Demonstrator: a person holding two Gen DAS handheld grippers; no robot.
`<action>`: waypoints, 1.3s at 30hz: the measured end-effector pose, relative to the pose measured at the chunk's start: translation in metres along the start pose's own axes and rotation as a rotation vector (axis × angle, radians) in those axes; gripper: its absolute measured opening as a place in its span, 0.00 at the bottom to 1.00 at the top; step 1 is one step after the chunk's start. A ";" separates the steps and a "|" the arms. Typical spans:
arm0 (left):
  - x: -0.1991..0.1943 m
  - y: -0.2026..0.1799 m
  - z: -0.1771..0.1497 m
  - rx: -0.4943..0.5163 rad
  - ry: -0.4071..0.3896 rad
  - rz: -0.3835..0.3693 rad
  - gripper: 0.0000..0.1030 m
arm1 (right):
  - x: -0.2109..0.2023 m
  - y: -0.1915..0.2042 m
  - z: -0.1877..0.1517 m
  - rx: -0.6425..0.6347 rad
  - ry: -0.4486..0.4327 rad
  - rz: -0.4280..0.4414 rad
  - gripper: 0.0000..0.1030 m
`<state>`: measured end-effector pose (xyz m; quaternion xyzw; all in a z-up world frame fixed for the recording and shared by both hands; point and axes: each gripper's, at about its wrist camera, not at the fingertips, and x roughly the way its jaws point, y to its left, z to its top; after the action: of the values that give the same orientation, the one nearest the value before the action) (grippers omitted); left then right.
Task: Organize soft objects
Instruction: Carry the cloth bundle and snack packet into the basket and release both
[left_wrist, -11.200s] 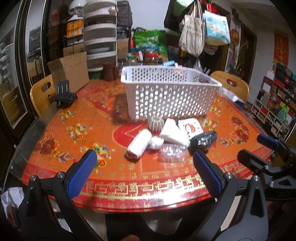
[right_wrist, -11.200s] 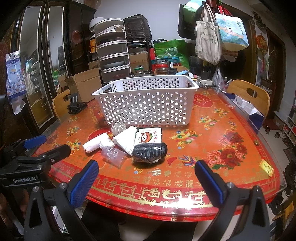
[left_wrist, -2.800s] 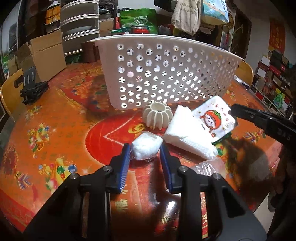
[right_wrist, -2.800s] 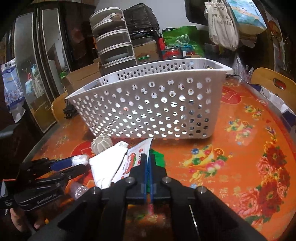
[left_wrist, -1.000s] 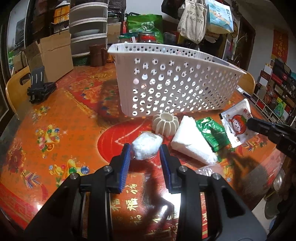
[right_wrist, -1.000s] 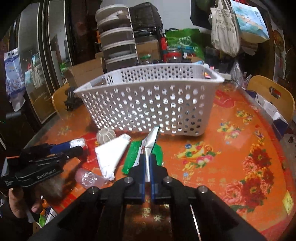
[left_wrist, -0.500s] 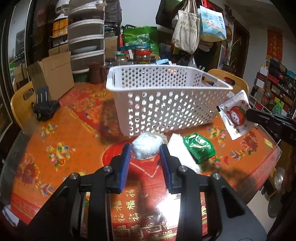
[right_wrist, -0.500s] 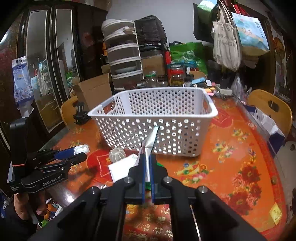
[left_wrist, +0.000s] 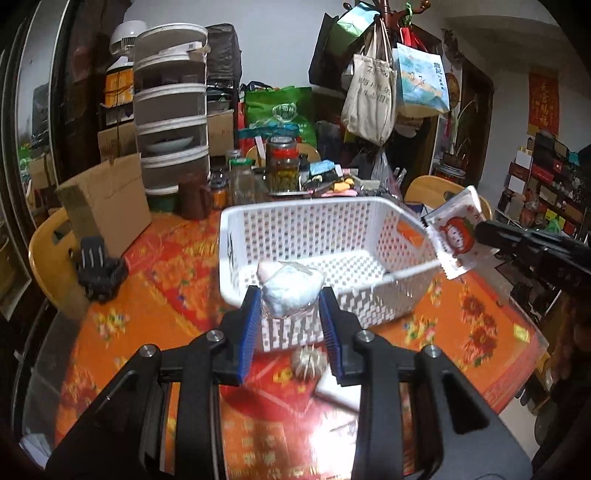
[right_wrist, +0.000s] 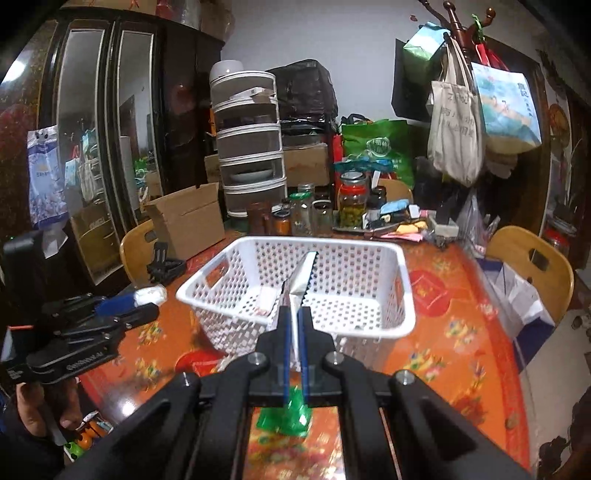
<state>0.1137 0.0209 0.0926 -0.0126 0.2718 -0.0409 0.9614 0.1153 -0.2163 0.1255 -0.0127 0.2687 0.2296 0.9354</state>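
Above the near rim of the white basket (left_wrist: 325, 236), at about 6 o'clock of its opening in the left wrist view, the left gripper (left_wrist: 290, 314) is clamped on a white wrapped bundle (left_wrist: 291, 288); the blue pads press its two sides and it sits clear of the table. In the right wrist view the same gripper (right_wrist: 146, 301) shows at 9 o'clock, well left of the basket (right_wrist: 369, 280), bundle (right_wrist: 149, 294) poking out past its tips.

The right gripper (right_wrist: 294, 321) is pressed together on a flat white sachet (right_wrist: 301, 282), seen edge-on, serrated top edge up, standing over the basket's near rim. From the left wrist view that sachet (left_wrist: 456, 236) hangs at 3 o'clock of the basket, face showing a red cartoon print, held by the right gripper (left_wrist: 480, 230) at its right edge.

A small white item lies on the basket floor (cannot tell what it is).

On the red floral tablecloth (left_wrist: 166, 266): a ribbed round object (left_wrist: 306, 363) just in front of the basket, at 6 o'clock, and a white packet (left_wrist: 341, 393) beside it, blurred. A green packet (right_wrist: 286, 411) lies below the right gripper's fingers.

Behind the basket, at 12 o'clock, jars (right_wrist: 352, 203) and a cardboard box (right_wrist: 188, 218) at 10 o'clock.
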 end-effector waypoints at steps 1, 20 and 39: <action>0.002 0.000 0.010 0.001 -0.004 0.002 0.29 | 0.005 -0.002 0.006 0.000 0.004 -0.002 0.03; 0.166 -0.006 0.079 -0.032 0.287 0.042 0.29 | 0.153 -0.038 0.031 0.051 0.306 -0.035 0.03; 0.214 -0.004 0.047 -0.073 0.390 0.046 0.35 | 0.193 -0.047 0.013 0.045 0.391 -0.086 0.10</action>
<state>0.3202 -0.0010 0.0212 -0.0330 0.4541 -0.0107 0.8903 0.2872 -0.1749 0.0341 -0.0476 0.4495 0.1767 0.8743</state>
